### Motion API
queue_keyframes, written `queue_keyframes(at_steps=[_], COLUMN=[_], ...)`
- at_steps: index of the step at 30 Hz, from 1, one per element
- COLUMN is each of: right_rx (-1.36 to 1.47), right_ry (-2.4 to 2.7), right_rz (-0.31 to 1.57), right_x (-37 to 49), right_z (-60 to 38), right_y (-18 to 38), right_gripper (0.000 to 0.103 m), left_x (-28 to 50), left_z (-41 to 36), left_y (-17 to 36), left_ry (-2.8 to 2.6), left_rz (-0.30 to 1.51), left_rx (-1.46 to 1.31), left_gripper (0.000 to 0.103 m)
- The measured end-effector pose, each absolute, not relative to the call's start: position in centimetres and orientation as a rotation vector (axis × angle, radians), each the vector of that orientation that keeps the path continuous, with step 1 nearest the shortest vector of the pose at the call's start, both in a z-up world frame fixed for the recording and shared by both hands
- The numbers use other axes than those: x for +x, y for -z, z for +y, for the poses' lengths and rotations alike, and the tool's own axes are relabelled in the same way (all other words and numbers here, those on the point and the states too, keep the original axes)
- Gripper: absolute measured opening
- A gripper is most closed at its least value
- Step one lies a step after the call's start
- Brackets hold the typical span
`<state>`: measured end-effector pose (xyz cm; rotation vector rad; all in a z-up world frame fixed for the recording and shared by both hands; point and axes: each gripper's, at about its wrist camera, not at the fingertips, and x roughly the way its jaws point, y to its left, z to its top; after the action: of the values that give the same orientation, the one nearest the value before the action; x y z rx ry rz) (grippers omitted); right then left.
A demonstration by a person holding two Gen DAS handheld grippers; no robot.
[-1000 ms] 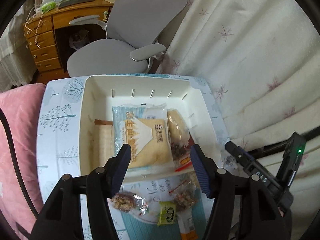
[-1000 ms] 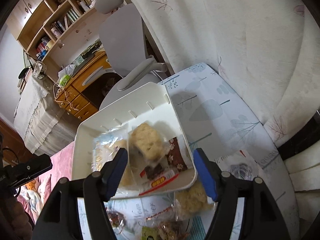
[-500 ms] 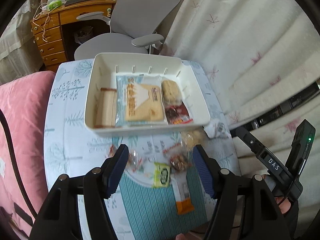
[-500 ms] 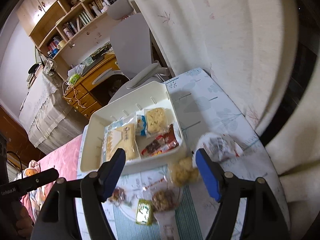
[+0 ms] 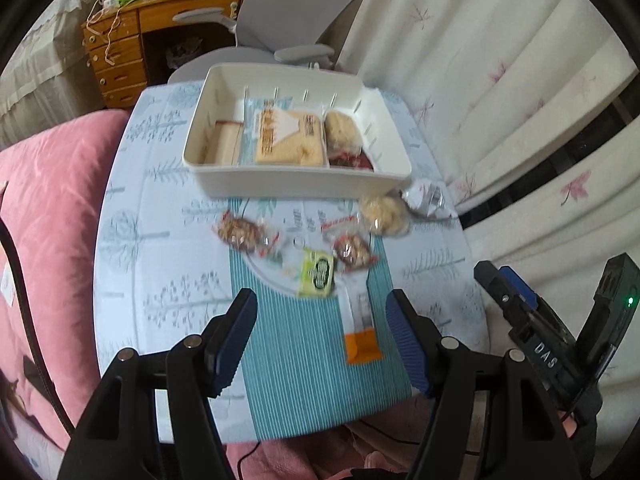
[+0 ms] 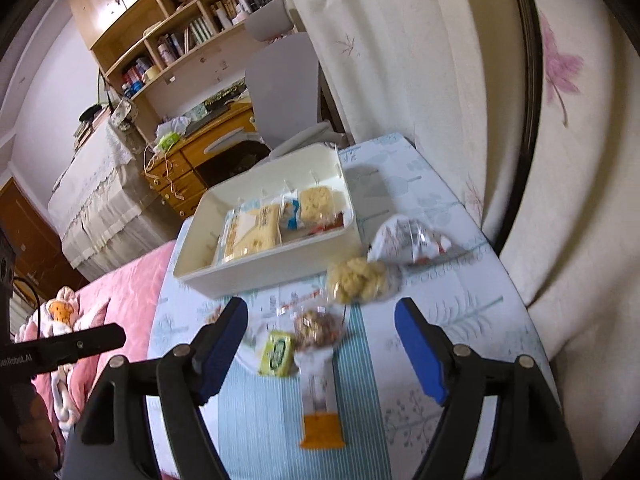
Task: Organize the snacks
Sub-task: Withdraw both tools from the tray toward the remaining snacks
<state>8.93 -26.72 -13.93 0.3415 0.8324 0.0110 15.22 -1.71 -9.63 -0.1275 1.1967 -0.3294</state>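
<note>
A white bin (image 5: 224, 100) (image 6: 276, 264) stands at the far end of the small table and holds a large bread packet (image 5: 286, 138) (image 6: 250, 232), a wafer pack (image 5: 226, 142) and a rice cake (image 5: 340, 132) (image 6: 316, 202). Loose snacks lie in front of it: a nut bar (image 5: 238, 232), a green packet (image 5: 318, 272) (image 6: 276, 354), a second nut bar (image 5: 352, 252) (image 6: 316, 328), a puffed snack bag (image 5: 384, 210) (image 6: 356, 280), an orange-tipped stick pack (image 5: 360, 328) (image 6: 322, 412) and a crumpled silver wrapper (image 5: 428, 198) (image 6: 408, 240). My left gripper (image 5: 322, 332) and right gripper (image 6: 320, 346) are open, empty, above the near table end.
The table has a tree-print cover (image 5: 132, 240) with a teal striped mat (image 5: 308, 372). A pink cushion (image 5: 48, 216) lies left. A curtain (image 5: 480, 80) hangs on the right. A grey chair (image 5: 288, 8) and wooden desk (image 5: 120, 52) stand behind.
Both grippers have pulled back and up from the bin toward the near table end, staying open and empty. The loose snacks now show in front of the bin.
</note>
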Motion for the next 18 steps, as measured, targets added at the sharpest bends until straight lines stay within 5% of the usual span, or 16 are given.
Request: queue_keyframes(at_steps=[18], right_rx=[0.198], right_ry=[-0.009], right_rz=[0.826], right_x=[2.9], right_z=[-22.4], right_y=[18.2], right_gripper=[0.077], left_x=[14.5], left_z=[-3.5], left_y=[15.1], left_ry=[0.337], left_rz=[1.321], left_rx=[-0.076], left_gripper=[0.066])
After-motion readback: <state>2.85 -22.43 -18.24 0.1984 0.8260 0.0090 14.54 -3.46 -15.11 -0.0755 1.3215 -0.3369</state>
